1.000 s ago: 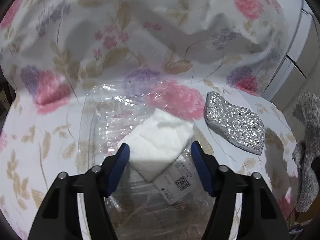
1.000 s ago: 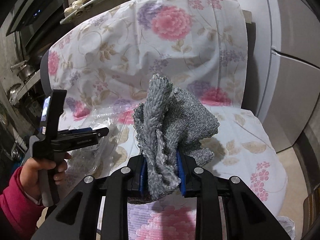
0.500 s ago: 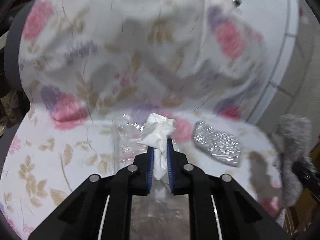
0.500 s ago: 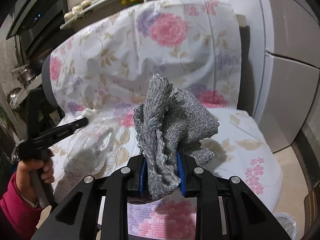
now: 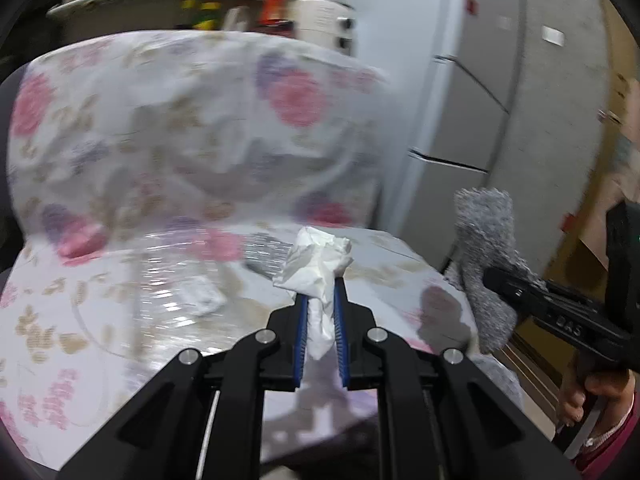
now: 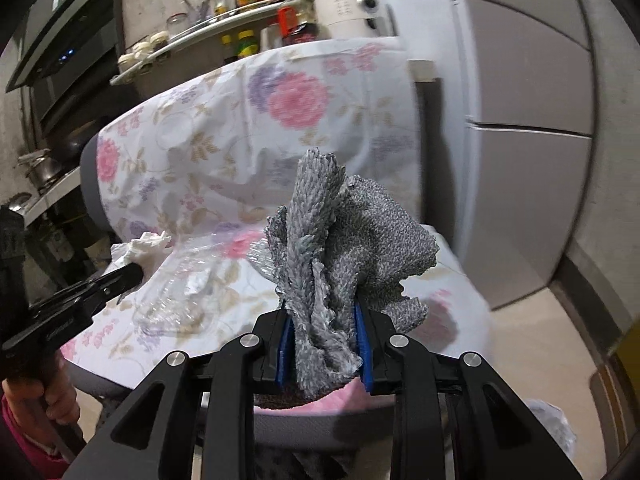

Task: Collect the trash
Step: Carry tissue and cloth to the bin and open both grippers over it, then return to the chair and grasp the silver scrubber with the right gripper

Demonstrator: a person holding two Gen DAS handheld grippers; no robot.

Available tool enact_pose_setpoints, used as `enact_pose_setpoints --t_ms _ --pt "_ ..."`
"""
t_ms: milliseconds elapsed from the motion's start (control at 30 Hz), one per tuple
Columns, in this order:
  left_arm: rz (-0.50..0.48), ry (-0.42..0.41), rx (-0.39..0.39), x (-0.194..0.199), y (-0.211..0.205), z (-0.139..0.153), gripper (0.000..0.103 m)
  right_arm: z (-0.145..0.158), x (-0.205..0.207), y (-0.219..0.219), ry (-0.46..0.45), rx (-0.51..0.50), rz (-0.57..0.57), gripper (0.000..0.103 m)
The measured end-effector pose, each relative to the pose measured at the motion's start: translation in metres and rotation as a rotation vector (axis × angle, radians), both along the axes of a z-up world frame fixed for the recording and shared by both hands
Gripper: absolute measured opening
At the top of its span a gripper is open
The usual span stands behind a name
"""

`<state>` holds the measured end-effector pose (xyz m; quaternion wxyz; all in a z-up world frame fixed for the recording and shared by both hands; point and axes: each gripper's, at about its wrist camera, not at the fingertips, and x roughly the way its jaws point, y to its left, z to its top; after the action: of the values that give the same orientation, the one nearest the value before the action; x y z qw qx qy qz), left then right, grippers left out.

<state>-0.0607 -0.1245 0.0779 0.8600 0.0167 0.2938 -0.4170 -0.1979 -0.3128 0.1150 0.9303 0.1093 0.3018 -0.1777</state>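
My left gripper (image 5: 320,304) is shut on a crumpled white tissue (image 5: 316,264) and holds it above the floral chair seat; the tissue also shows in the right wrist view (image 6: 140,248). My right gripper (image 6: 324,320) is shut on a grey knitted cloth (image 6: 340,240) and holds it up over the seat's right side; the cloth also shows in the left wrist view (image 5: 486,256). A clear plastic tray (image 5: 168,292) with a white label lies on the seat. A silver bubble pouch (image 5: 264,256) lies behind the tissue.
The chair (image 6: 240,136) wears a white floral cover. A grey fridge (image 6: 520,120) stands to the right. A kitchen shelf with bottles and a white appliance (image 6: 348,8) is behind the chair. A plastic bag (image 6: 552,428) shows at the lower right on the floor.
My left gripper closed on the tissue from the plastic tray and lifted it up and back. The right gripper keeps its hold on the grey cloth and has pulled back slightly.
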Motion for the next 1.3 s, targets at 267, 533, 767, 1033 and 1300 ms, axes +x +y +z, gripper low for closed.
enact_pose_setpoints --t_ms 267,533,767,1033,1300 --pt "-0.283 -0.001 0.005 -0.069 -0.069 -0.013 0.011 0.003 -0.086 -0.024 0.032 -0.049 -0.192 0.029" --pt "-0.489 0.003 -0.007 -0.121 -0.13 -0.026 0.011 -0.01 -0.166 -0.056 0.062 -0.04 -0.39 0.03" --pt "-0.66 0.034 0.048 -0.163 -0.19 -0.05 0.012 -0.039 -0.212 -0.083 0.086 0.016 -0.492 0.034" --pt "-0.716 0.08 0.112 -0.175 -0.233 -0.072 0.046 -0.076 -0.225 -0.122 0.137 0.131 -0.533 0.05" --pt "-0.676 0.109 0.122 -0.162 -0.235 -0.079 0.052 -0.084 -0.23 -0.134 0.111 0.169 -0.569 0.056"
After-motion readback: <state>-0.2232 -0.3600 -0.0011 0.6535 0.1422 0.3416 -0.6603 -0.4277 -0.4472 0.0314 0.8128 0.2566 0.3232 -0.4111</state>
